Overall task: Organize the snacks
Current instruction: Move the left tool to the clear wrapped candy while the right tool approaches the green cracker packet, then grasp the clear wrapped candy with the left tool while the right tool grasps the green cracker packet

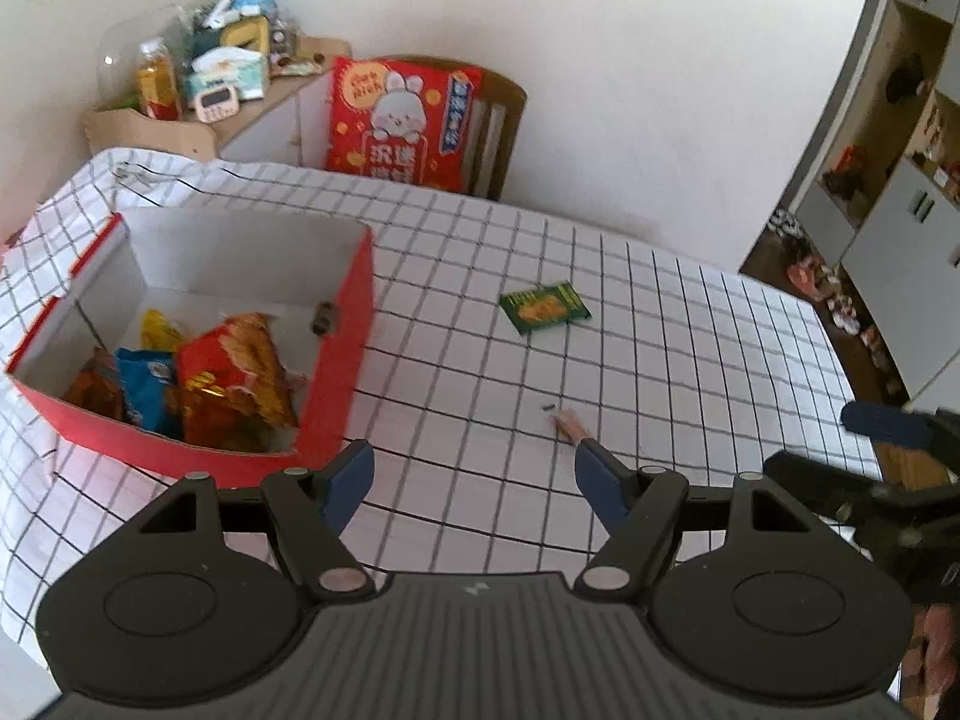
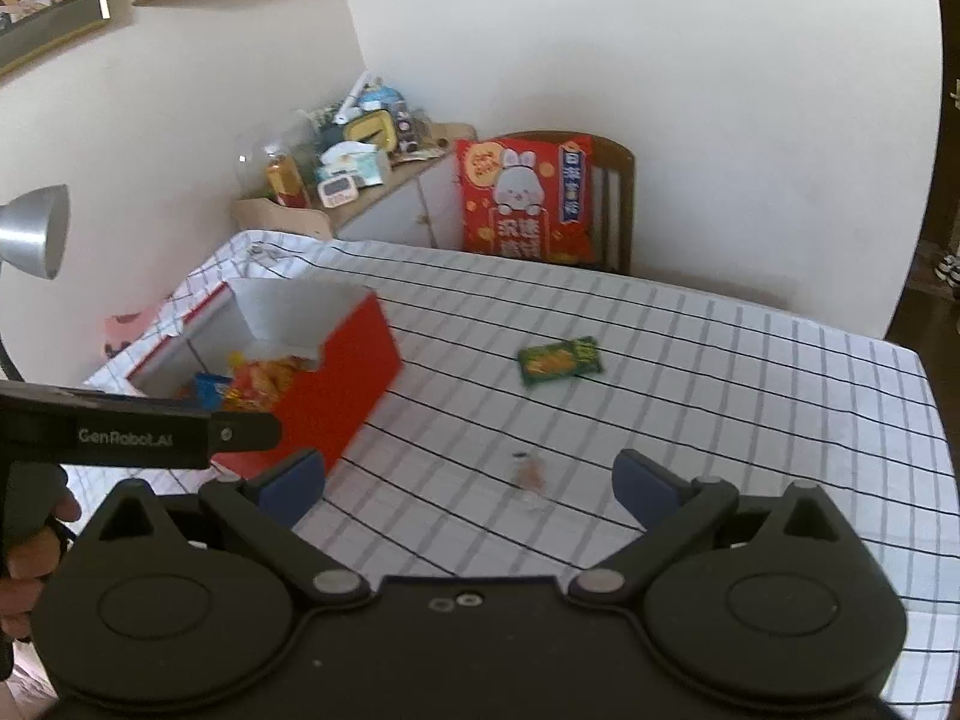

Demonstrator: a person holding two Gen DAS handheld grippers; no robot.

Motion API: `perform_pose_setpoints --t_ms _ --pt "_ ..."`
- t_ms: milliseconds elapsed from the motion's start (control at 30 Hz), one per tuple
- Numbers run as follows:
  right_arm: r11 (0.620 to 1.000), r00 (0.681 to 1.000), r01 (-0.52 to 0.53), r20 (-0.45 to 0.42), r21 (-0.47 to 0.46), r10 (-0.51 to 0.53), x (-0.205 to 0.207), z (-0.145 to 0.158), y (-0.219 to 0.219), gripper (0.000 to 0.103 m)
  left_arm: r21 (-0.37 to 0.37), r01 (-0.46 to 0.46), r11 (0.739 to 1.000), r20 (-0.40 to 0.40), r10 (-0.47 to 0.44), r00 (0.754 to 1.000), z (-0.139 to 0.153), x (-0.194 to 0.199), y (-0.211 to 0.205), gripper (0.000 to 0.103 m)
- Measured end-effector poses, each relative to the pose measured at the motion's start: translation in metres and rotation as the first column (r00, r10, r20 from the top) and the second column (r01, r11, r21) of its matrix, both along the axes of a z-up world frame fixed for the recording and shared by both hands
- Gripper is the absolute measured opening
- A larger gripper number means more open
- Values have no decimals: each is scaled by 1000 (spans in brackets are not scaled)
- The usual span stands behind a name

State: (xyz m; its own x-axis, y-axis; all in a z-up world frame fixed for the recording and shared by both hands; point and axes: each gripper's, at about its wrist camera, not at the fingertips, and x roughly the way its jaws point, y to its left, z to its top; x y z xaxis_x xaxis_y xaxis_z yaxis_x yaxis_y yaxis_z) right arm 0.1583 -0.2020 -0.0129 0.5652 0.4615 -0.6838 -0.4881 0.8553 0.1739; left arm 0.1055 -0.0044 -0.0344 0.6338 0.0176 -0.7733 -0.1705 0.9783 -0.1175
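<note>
A red open box (image 1: pixel 336 372) (image 2: pixel 342 396) stands at the left of the checked table and holds several snack packets (image 1: pixel 228 384) (image 2: pixel 264 384). A green snack packet (image 1: pixel 545 306) (image 2: pixel 559 361) lies flat on the cloth near the table's middle. A small clear-wrapped snack (image 1: pixel 569 423) (image 2: pixel 529 477) lies nearer, just ahead of both grippers. My left gripper (image 1: pixel 474 480) is open and empty, beside the box's near corner. My right gripper (image 2: pixel 471 486) is open and empty above the small snack; it shows at the right edge of the left wrist view (image 1: pixel 882 426).
The checked tablecloth (image 1: pixel 690 360) (image 2: pixel 750 396) covers the table. A chair with a red rabbit cushion (image 1: pixel 402 120) (image 2: pixel 525 204) stands behind the far edge. A cluttered side cabinet (image 1: pixel 210 84) (image 2: pixel 336 174) is at the back left. A lamp (image 2: pixel 30 234) is at the left.
</note>
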Motion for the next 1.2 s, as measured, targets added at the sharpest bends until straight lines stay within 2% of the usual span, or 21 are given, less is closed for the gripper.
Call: perform_pose_setpoints --t_ms 200,333,567,900,1067,1200 --pt "999 999 45 -16 -31 -46 27 -9 -20 102 -14 18 1000 -49 -18 999 -23 31 -11 74" --pt "995 995 91 -46 -45 -93 49 -19 -28 102 -59 18 998 -105 -24 994 -41 59 -16 74" --pt "989 987 119 -95 -86 -127 92 -40 -23 102 -84 1 996 -175 -16 984 -74 103 -28 73" --pt "981 986 83 -130 -177 -107 159 -74 -5 100 -139 -83 987 -275 42 960 -118 147 -38 72" --pt "978 983 73 -152 -193 -104 178 -90 -5 98 -106 -92 990 -301 56 952 -132 161 -61 68" --pt "975 980 83 -160 -204 -117 184 -98 -13 97 -51 -105 993 -312 84 946 -142 171 -77 59"
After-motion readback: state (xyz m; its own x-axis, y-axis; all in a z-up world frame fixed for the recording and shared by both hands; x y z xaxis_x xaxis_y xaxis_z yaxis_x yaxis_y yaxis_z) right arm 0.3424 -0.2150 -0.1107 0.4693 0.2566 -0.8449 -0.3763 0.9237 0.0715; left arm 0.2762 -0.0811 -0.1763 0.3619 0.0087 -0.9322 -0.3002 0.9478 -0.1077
